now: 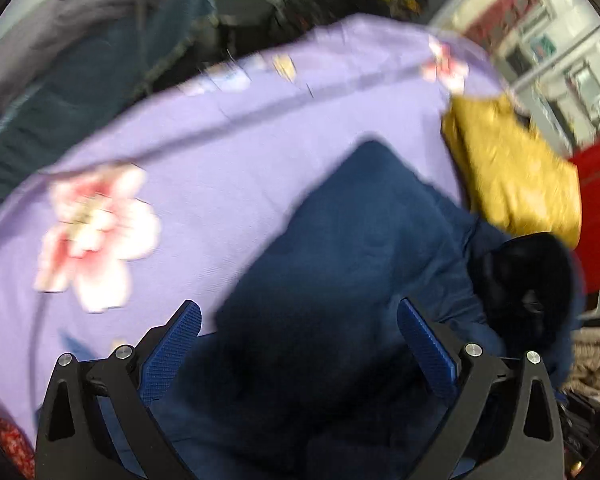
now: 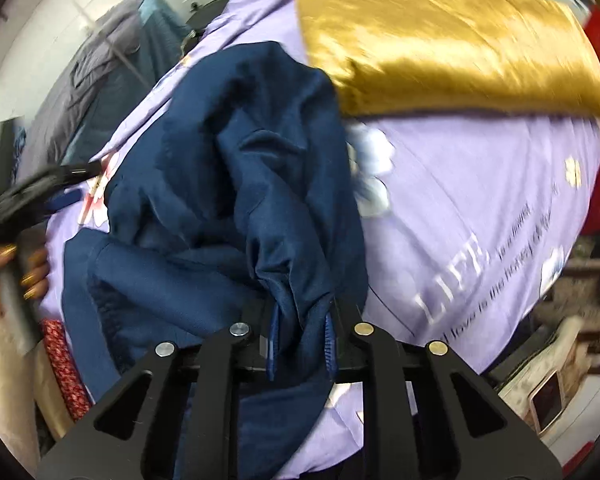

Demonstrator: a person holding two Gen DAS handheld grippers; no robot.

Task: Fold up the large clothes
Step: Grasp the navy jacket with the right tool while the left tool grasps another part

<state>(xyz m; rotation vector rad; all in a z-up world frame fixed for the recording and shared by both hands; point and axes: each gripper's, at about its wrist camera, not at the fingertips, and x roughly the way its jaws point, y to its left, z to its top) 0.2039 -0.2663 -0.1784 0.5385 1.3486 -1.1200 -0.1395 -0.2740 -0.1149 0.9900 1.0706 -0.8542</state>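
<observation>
My right tool (image 2: pixel 300 344) pinches the navy garment (image 2: pixel 236 184), which runs toward the frame's upper left. My left tool (image 1: pixel 300 344) gapes wide, holding nothing, over that garment's lower centre.

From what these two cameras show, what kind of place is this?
Probably a bedroom or living space used for laundry. A lilac flowered sheet covers a bed-like surface, on it lie a navy garment and a folded gold cloth, and more clothes hang behind.

Motion blur is smearing both views; glare is shining on the gold fabric (image 2: pixel 440 40); fisheye edges are bending beyond it.
</observation>
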